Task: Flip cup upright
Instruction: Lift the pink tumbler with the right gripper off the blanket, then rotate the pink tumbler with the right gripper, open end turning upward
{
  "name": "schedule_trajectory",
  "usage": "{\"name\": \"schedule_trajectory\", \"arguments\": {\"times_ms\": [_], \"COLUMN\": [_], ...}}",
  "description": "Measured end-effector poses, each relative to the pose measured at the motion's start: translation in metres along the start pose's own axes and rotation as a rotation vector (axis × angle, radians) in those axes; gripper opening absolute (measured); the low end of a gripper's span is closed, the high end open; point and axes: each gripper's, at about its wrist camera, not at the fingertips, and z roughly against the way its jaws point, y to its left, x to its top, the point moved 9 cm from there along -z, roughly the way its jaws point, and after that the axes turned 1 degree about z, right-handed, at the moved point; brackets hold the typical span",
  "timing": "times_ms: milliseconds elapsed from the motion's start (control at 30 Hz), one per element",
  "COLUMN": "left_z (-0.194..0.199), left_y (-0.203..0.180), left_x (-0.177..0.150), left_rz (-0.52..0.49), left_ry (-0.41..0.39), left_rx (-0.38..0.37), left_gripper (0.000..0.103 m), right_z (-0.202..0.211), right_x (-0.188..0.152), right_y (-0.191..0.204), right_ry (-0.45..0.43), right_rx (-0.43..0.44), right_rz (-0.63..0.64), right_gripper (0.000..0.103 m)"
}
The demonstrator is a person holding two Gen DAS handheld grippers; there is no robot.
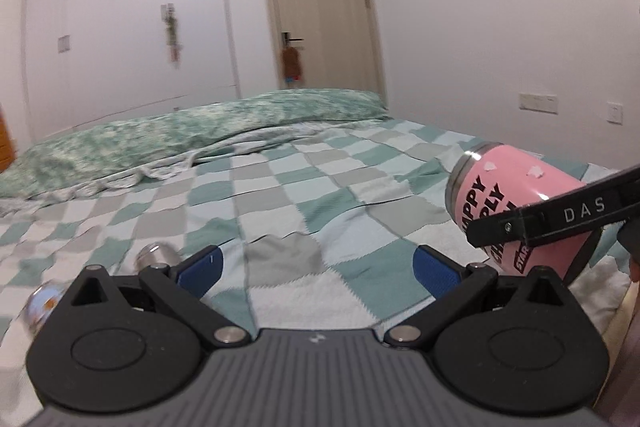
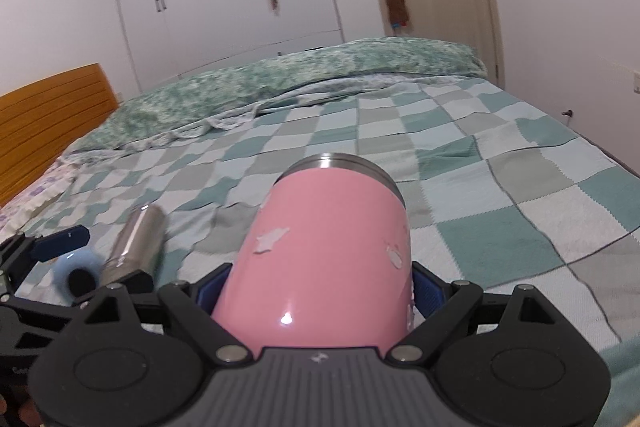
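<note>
A pink cup [image 2: 328, 251] with a steel rim lies lengthwise between my right gripper's blue pads [image 2: 428, 293], rim pointing away over the bed. My right gripper [image 2: 320, 291] is shut on it and holds it above the blanket. In the left wrist view the same pink cup [image 1: 508, 203] shows at the right, tilted, with black lettering, and a black finger of the right gripper crosses it. My left gripper [image 1: 316, 267] is open and empty, low over the checked blanket.
A steel cup [image 2: 138, 247] lies on its side on the checked blanket [image 2: 480, 195] at the left, next to a blue fuzzy object [image 2: 76, 275]. A green duvet [image 2: 280, 83] is heaped at the far side. A wooden headboard [image 2: 48, 115] stands at the left.
</note>
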Motion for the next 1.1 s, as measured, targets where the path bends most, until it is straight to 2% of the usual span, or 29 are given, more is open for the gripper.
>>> {"name": "schedule_trajectory", "arguments": {"times_ms": [267,400,533,600,900,1033,1100], "left_z": [0.048,0.065,0.081,0.089,0.107,0.115,0.118], "left_y": [0.018,0.026,0.03,0.03,0.024,0.02,0.018], "left_x": [-0.018,-0.029,-0.038,-0.041,-0.05,-0.045,-0.041], "left_rz": [0.067,0.087,0.109,0.118,0.139,0.129,0.128], "left_ry": [0.011,0.03,0.041,0.044,0.056,0.052,0.05], "left_rx": [0.102,0.146,0.18,0.19,0.226,0.239,0.246], "left_gripper": [0.103,0.103,0.103,0.103,0.103,0.103,0.103], "right_z": [0.01,0.0,-0.017,-0.02,-0.024,-0.019,-0.011], "right_x": [-0.032,-0.046,-0.068,-0.072,-0.086,-0.083,-0.08], "right_y": [0.035,0.046,0.047,0.049,0.054,0.051,0.051], "right_ry": [0.053,0.091,0.171,0.145,0.162,0.163,0.152], "right_rx": [0.058,0.063,0.072,0.065,0.055,0.092,0.123], "right_rz": [0.05,0.076,0.061,0.089,0.108,0.085,0.084], "right_gripper": [0.09,0.09,0.09,0.09,0.084,0.084,0.089]}}
